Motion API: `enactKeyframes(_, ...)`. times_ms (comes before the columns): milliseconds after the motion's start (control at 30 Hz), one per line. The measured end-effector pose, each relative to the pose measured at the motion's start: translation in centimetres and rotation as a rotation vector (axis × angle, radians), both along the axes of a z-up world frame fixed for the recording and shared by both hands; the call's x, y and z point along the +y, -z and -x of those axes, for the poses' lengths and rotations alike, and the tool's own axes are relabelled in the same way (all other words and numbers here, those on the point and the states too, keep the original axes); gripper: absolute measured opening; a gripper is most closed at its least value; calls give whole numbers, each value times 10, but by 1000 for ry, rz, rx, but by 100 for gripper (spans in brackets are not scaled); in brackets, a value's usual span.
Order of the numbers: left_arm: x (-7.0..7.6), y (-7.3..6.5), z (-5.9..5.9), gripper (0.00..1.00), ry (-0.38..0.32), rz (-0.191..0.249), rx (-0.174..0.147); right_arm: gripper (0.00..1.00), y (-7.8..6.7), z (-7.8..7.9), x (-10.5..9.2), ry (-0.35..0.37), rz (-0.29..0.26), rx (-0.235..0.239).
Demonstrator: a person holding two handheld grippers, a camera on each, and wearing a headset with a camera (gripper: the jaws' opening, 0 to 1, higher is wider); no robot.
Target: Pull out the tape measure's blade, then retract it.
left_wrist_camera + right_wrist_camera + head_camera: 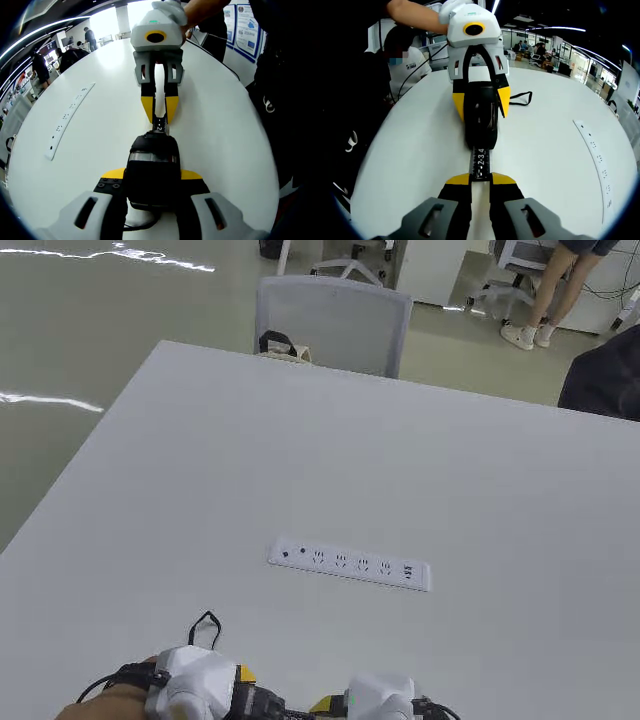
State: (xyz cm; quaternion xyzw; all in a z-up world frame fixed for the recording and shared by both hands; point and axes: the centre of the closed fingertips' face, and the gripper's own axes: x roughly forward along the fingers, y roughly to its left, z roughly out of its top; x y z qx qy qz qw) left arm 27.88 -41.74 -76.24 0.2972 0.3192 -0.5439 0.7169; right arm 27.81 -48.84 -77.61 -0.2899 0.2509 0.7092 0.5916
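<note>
Left gripper [152, 176] clamps the tape case [152, 150] over the table [100, 115]; right gripper [480, 181] pinches the short blade [480, 161]. Case likely rigid, light; blade thin, springy, best held at its tip.

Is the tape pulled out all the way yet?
Not yet. Done: the left gripper grips the tape measure case and the right gripper pinches the blade. In hand: only a short bit is out, numbers 2 to 4 showing. Left: pulling more, then retracting.
</note>
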Motion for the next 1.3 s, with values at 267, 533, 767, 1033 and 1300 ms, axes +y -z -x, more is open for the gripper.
enactKeyframes(267, -1, -2, 0, 33, -1, -5, 2, 10, 0, -1, -10, 6, 10, 2)
enactKeyframes(533, -1, -2, 1, 33, 0, -9, 0, 10, -1, -3, -23, 5, 21, -3)
enactKeyframes(767, -1, -2, 1, 33, -1, -10, 1, 10, -2, -5, -35, 8, 31, -3)
enactKeyframes(1033, 0, 2, 0, 33, 4, -14, 0, 10, -2, -6, -48, 14, 50, 0)
enactKeyframes(1300, -2, 1, 1, 33, 6, -19, 0, 10, -1, -8, -64, 21, 70, 4)
